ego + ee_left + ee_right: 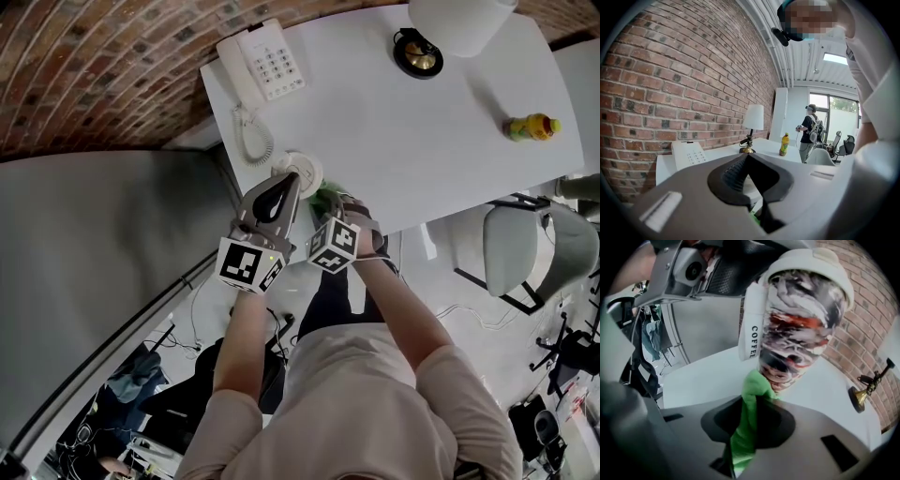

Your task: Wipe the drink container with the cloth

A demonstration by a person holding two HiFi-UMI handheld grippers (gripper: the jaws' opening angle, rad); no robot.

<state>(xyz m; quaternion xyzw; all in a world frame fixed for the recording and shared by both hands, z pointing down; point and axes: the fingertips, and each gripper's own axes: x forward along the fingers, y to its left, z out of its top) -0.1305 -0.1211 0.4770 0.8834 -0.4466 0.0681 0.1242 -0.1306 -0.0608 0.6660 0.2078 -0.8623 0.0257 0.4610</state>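
Now | left hand-held gripper clamps lidded cup | right hand-held gripper pinches cloth

Light: bright daylight from the window
Desk: evenly lit, soft shadows
Edges: fisheye-bent, dark corners
Near jaws: blurred

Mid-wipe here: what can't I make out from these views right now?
The cup's base: in the right gripper view the green cloth and the right gripper cover it, so whether it rests on the table is unclear.
Where the left gripper grips the cup: hidden by its own body in the left gripper view, too small in the head view.
The cup's far side: in no view.
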